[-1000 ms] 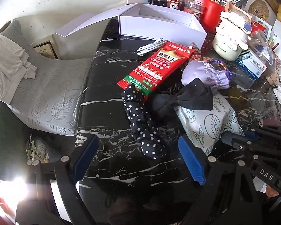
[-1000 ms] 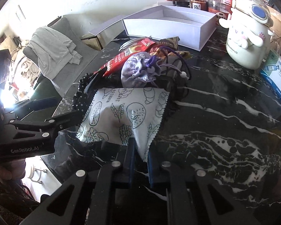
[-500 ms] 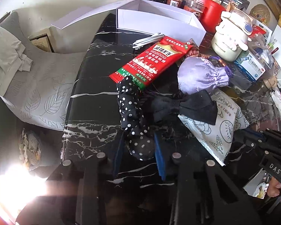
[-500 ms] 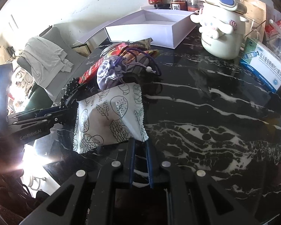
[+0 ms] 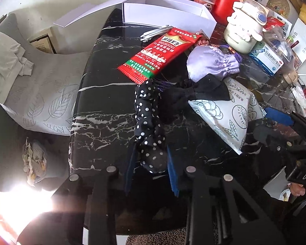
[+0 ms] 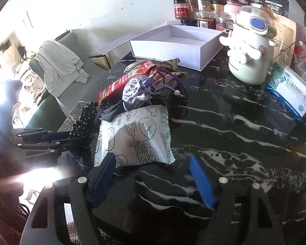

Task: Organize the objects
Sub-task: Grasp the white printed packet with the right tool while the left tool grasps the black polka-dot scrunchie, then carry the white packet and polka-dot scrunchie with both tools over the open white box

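The polka-dot scrunchie [image 5: 149, 130] is lying on the black marble table [image 5: 104, 122] at the lower centre of the left wrist view, and the left gripper [image 5: 151, 169] is clenching its near end between the blue pads, the jaws easing slightly apart. A black bow [image 5: 195, 94] is resting against its upper right, partly over the white snack packet [image 6: 134, 136] printed with bread and wheat drawings. Above them a lilac drawstring pouch [image 5: 212, 63] is sitting beside a red snack pack [image 5: 161, 53] covered in Chinese writing. An open white box [image 6: 177, 45] is standing behind, in front of spice jars [image 6: 202, 10]. At the upper right a white character jar [image 5: 242, 30] is showing "Cinnamoroll", next to a blue medicine box [image 6: 289, 94].

The right gripper [image 6: 153, 175] is opening, its jaws wide and grasping nothing; its left pad is overlapping the packet's lower corner. Its body is showing "DAS" at the right edge of the left wrist view.
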